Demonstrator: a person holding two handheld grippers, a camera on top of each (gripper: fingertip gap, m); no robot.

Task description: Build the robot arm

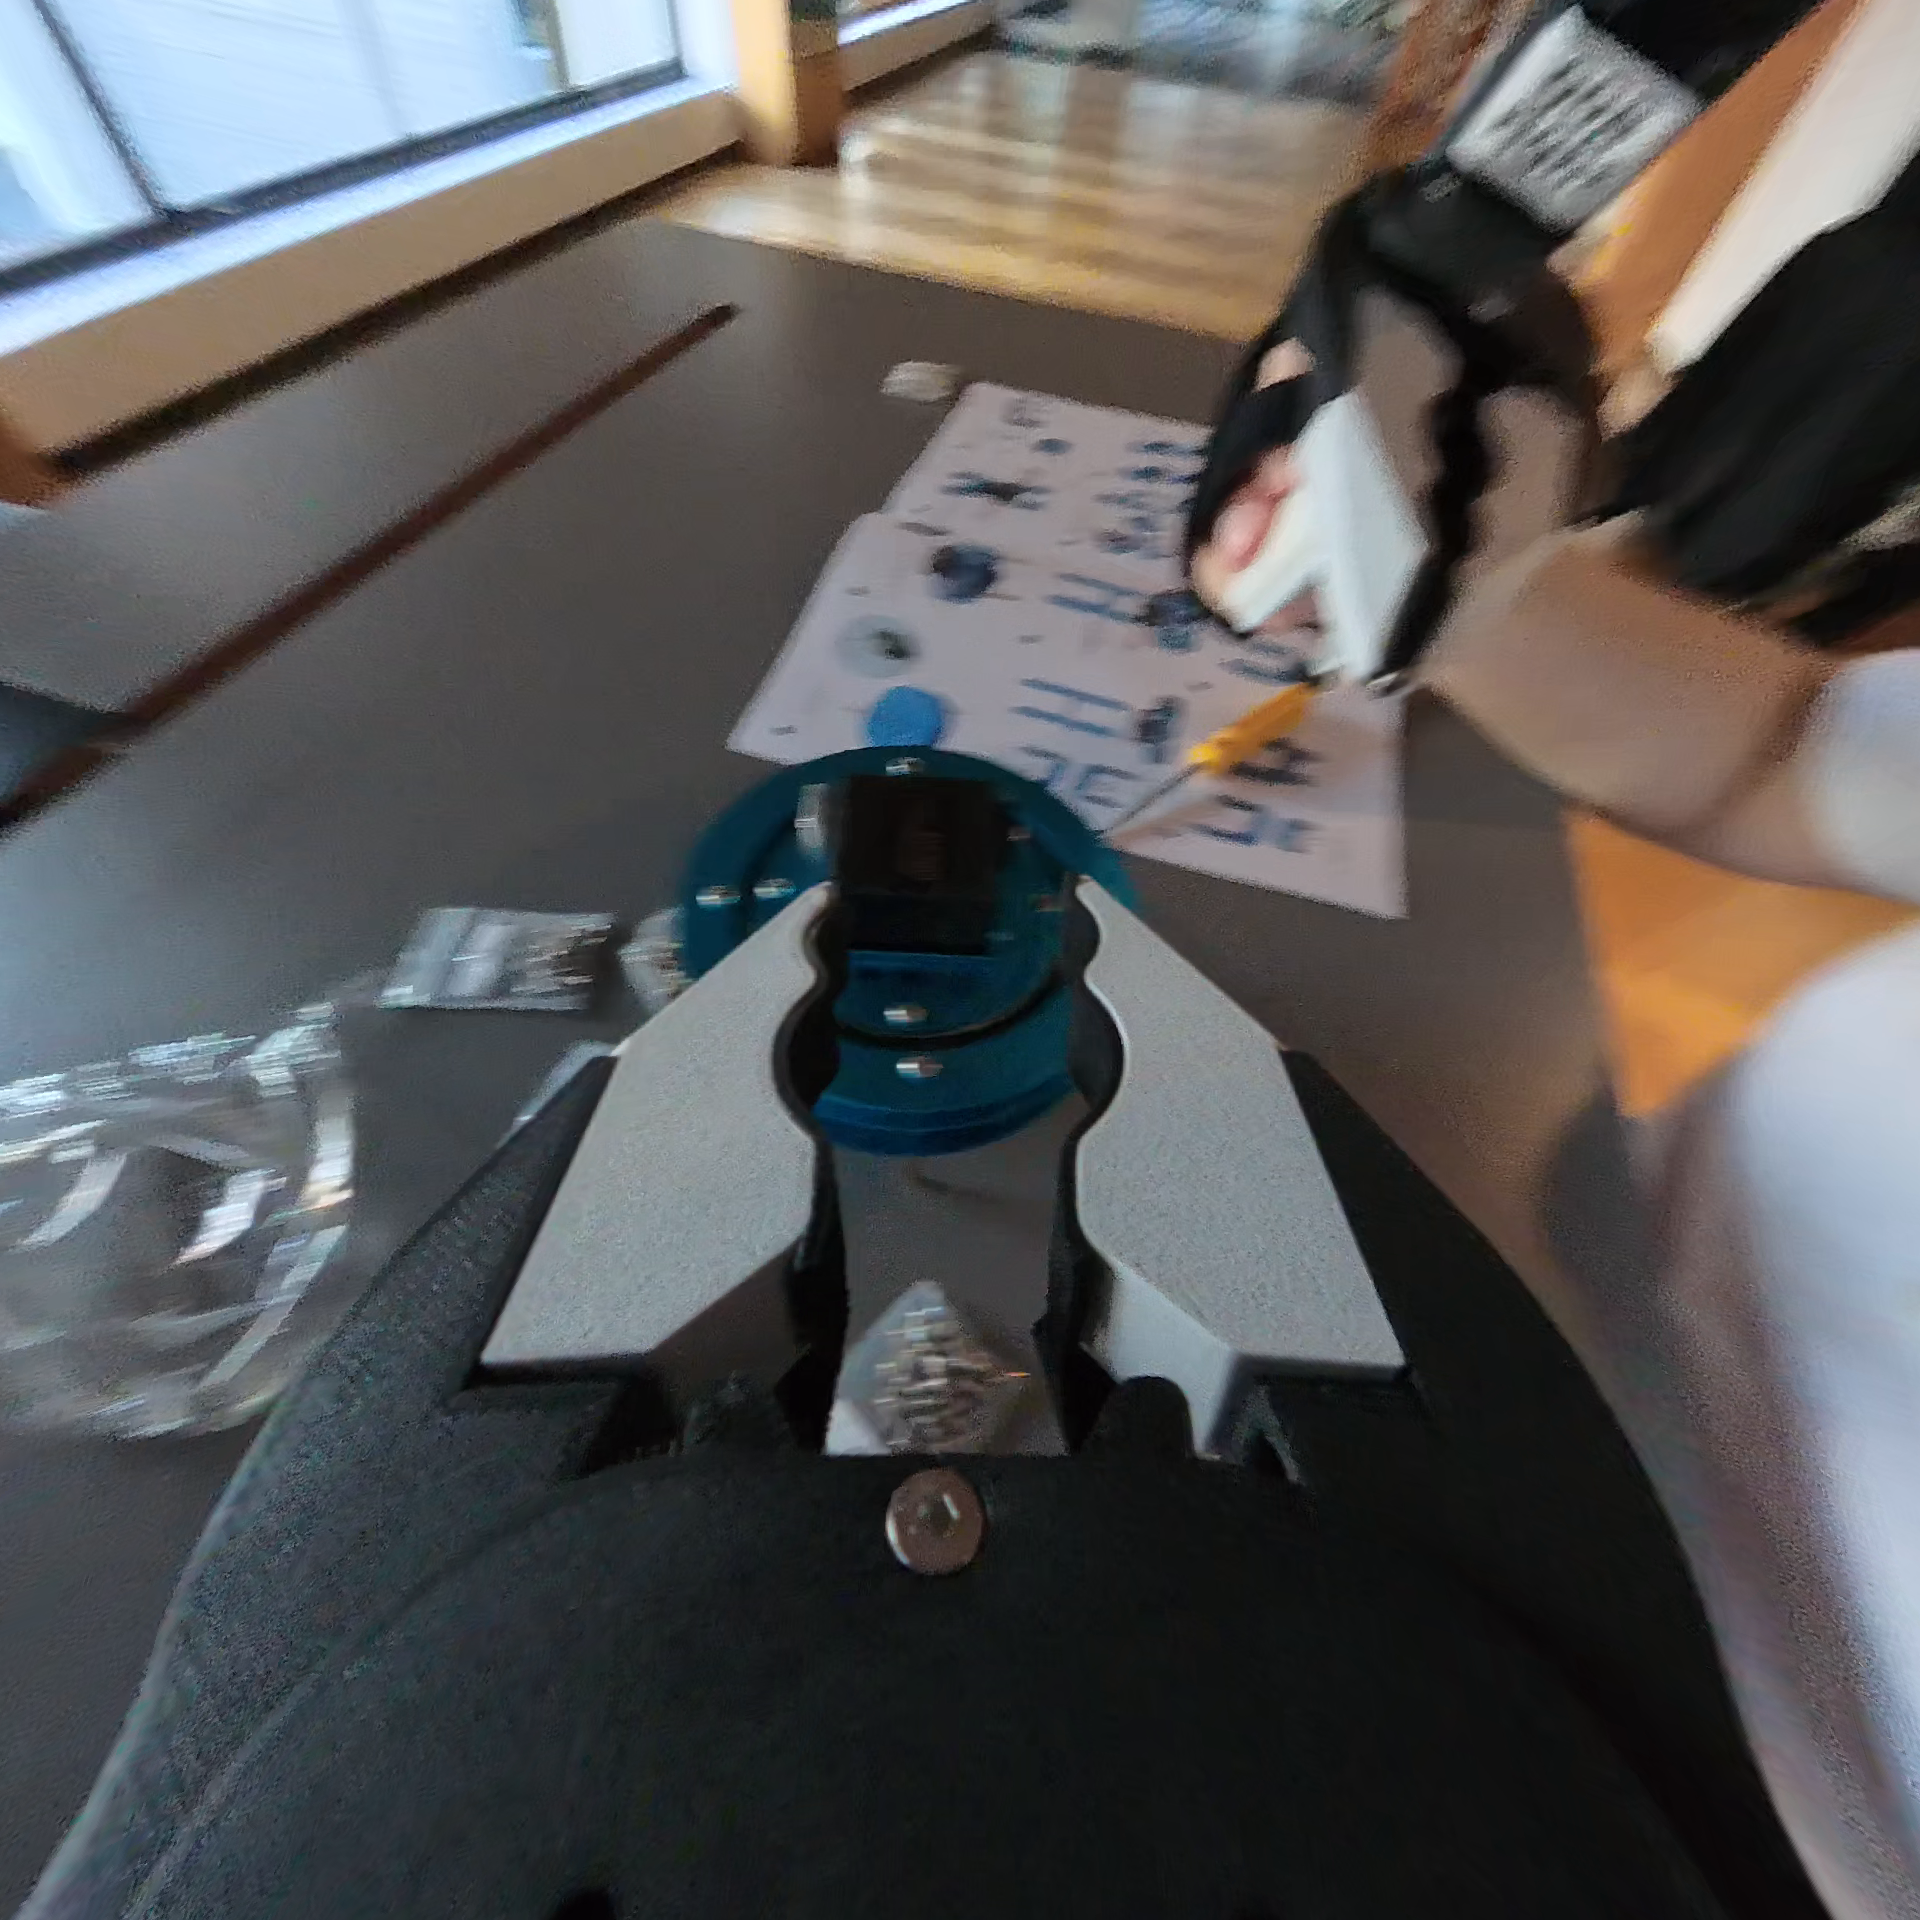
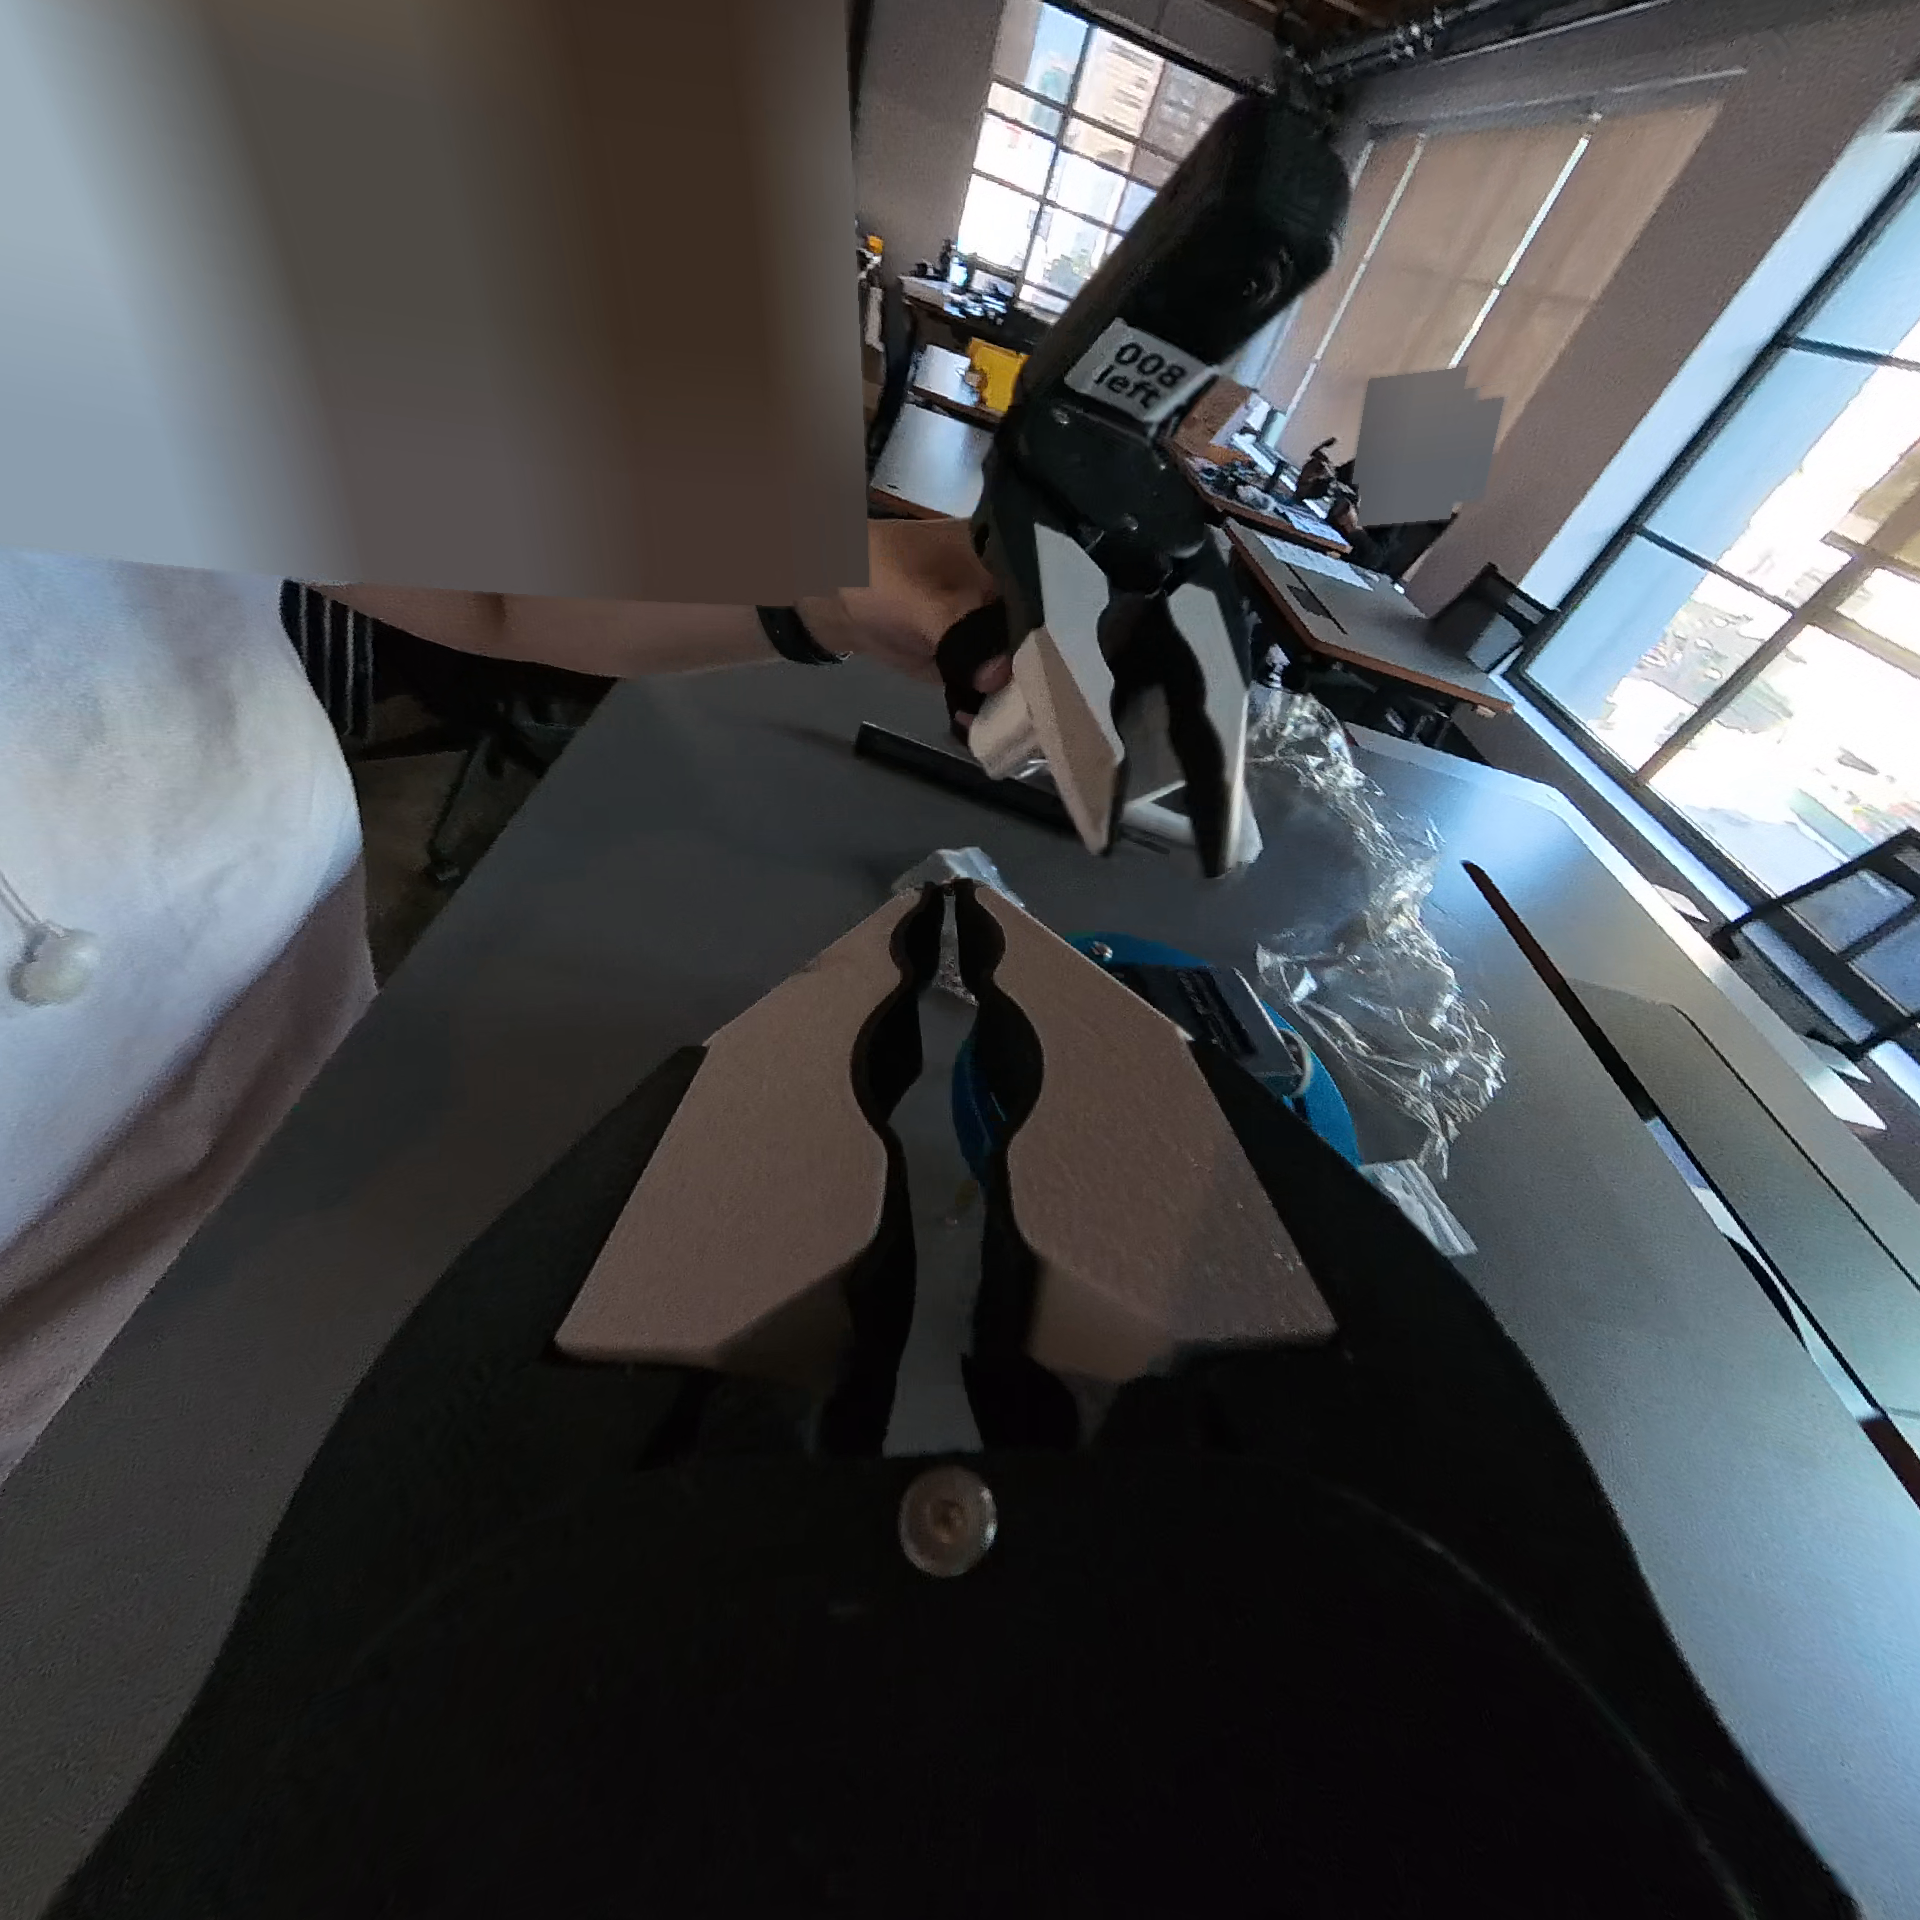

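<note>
At the far left, crumpled clear bags (image 1: 177, 1195) lie on the dark worktop (image 1: 468, 675); they are blurred and I cannot tell what is inside.

Next comes the left gripper (image 1: 951, 904). Its fingers (image 1: 707, 1122) are spread apart and grip nothing. The right wrist view shows it hanging in the air above the worktop, tilted down, with free space between the tips.

Just under and ahead of it the blue part (image 1: 914, 1101) rests on the worktop, near the front edge. It is a round, ring-like body with small metal screws, and a black block (image 1: 920, 831) sits in its middle. I judge it to be rigid plastic, rather light, not soft and not very fragile. The smooth curved rim could slip or turn between flat fingers. The black block, with its straight sides, looks to me the surer place to hold it; the rim wall would be the second choice.

To the right, beyond the part, a white sheet (image 1: 1039, 457) with blue drawings lies flat. A screwdriver (image 1: 1252, 727) with a yellow handle is over its right side.

At the far right is the right gripper (image 2: 951, 899). Its fingers are drawn almost together, only a thin slit between them. Its tips are right at the end of the yellow handle, but I cannot tell whether they pinch it.
</note>
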